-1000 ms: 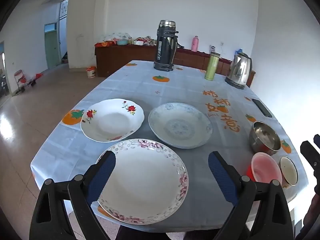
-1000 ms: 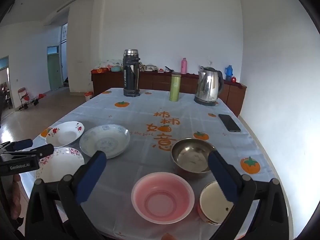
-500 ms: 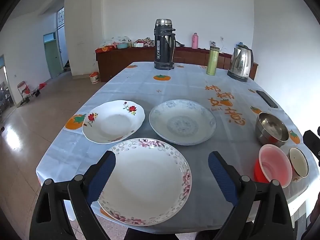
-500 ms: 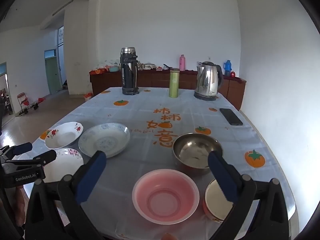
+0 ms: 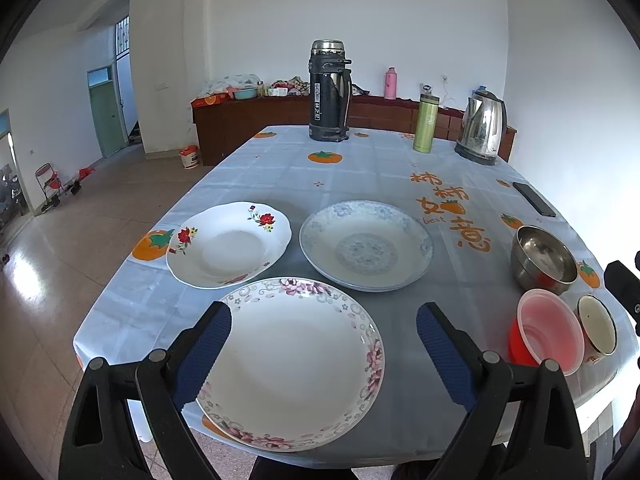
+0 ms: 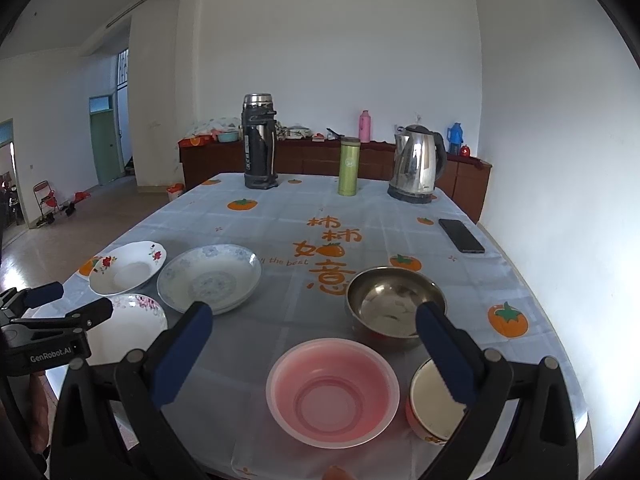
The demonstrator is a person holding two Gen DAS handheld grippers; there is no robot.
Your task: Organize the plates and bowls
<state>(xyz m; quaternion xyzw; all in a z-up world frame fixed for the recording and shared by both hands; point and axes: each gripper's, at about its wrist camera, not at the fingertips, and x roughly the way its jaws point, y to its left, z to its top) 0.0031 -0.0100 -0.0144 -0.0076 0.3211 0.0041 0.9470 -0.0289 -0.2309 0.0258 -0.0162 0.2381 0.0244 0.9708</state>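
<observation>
Both my hand-held grippers hang empty, jaws apart — left hand-held gripper [image 5: 323, 340] over the pink-rimmed plate [image 5: 294, 364] at the bench [image 5: 360, 168] edge, right hand-held gripper [image 6: 314, 346] above the pink bowl [image 6: 333, 392]. I'd pinch the plate's near rim squarely — glazed, likely slippery.

A pink-rimmed floral plate [image 5: 294, 364] lies flat at the lower centre of the left wrist view. Above it, a red-flowered scalloped plate [image 5: 229, 244] sits left and a blue-patterned plate [image 5: 366, 245] right (apparently stacked on another). In the right wrist view a translucent pink bowl [image 6: 333, 392] stands upright at bottom centre, a steel bowl [image 6: 394, 306] just above it, a cream-lined bowl [image 6: 434, 404] at its right.
</observation>
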